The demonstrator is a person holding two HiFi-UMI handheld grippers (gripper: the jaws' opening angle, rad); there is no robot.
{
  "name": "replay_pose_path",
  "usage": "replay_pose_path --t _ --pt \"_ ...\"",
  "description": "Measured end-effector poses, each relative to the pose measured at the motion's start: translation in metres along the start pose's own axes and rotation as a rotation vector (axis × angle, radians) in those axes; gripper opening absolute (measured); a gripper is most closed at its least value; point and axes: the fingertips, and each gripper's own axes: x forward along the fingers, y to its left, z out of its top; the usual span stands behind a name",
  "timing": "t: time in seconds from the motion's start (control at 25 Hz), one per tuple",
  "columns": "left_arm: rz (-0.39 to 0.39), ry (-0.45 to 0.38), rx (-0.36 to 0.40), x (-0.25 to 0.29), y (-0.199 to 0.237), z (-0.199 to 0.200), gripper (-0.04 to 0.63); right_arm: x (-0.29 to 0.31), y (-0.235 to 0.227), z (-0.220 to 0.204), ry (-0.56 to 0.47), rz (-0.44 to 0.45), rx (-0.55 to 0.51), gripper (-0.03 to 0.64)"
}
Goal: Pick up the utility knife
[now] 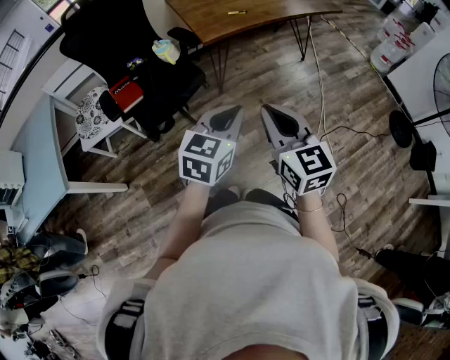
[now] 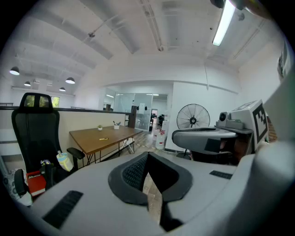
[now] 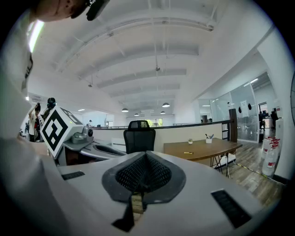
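Head view: left gripper [image 1: 226,117], right gripper [image 1: 278,118] jaws together, empty; only gripper views show ceiling [image 3: 152,55].

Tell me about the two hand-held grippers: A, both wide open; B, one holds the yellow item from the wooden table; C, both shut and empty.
C: the left hand-held gripper and right hand-held gripper both show jaws together, nothing between; the yellow item lies on the wooden table.

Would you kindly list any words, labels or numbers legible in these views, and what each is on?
None reads clearly.
Red box on the office chair: white print, too blurred.
White bottles: red labels, too small.
Marker cubes: square patterns only, no words.
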Motion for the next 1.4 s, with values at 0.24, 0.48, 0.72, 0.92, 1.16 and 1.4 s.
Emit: replay_pose_path --t 0.24,0.48,0.72,0.92,1.16,1.4 --pt "-0.002 0.012 -0.012 0.006 0.008 -0.003 0.012 0.012 -0.002 -0.01 0.013 0.008 0.01 0.009" --pt "-0.041 0.028 0.002 0.009 0.005 -0.006 0.012 0.013 -0.003 -0.014 0.026 0.003 0.011 0.009" --pt "-0.049 0.039 0.015 0.01 0.001 -0.008 0.012 0.013 -0.003 -0.013 0.026 0.006 0.011 0.009" --pt "-0.044 0.037 0.011 0.013 0.003 -0.008 0.012 0.015 -0.004 -0.015 0.025 0.012 0.023 0.009" --pt "-0.111 -0.068 -0.011 0.013 -0.009 0.008 0.014 0.007 -0.015 -0.007 -0.042 0.008 0.093 0.009" --pt "-0.075 -0.095 0.007 0.023 -0.014 0.015 0.015 0.0 -0.023 -0.008 -0.047 0.036 0.09 0.009"
